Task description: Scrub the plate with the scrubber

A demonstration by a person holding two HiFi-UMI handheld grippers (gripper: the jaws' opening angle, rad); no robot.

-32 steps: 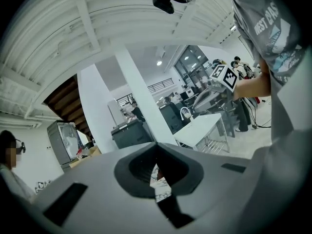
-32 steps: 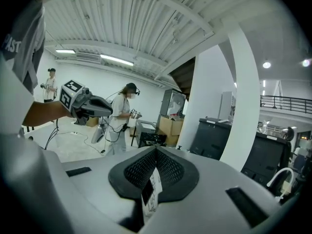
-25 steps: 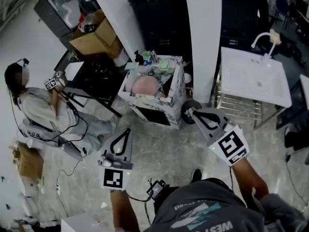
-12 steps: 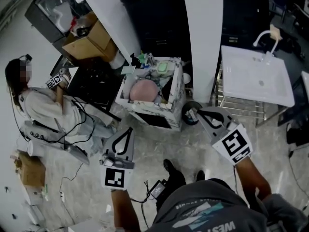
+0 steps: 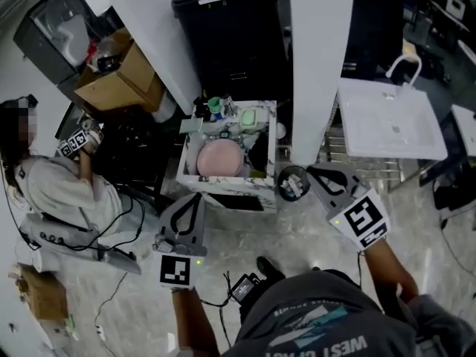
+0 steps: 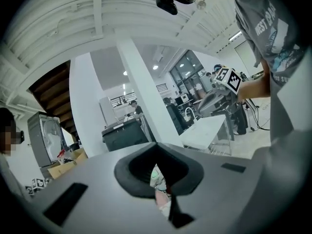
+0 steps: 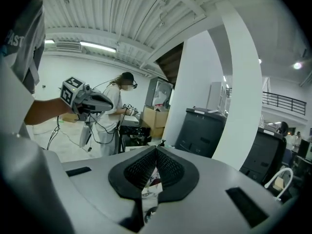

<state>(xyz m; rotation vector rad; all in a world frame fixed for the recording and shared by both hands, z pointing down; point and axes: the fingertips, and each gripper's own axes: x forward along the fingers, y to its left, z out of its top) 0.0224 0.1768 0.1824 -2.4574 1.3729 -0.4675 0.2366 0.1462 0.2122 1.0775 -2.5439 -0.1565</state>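
pink plate lies in the marbled basin, left claw and right claw nearby.

**Materials and surface finishes at the wash stand**

Round pink plate: smooth, faintly glossy. White box with grey marble-pattern walls: smooth. Left gripper and right gripper: matt grey plastic shells. Black pads: cross-ribbed, rubber-like. Brown cardboard box: matt. White rectangular basin: glossy, on a metal wire frame. Pale veined floor: polished.
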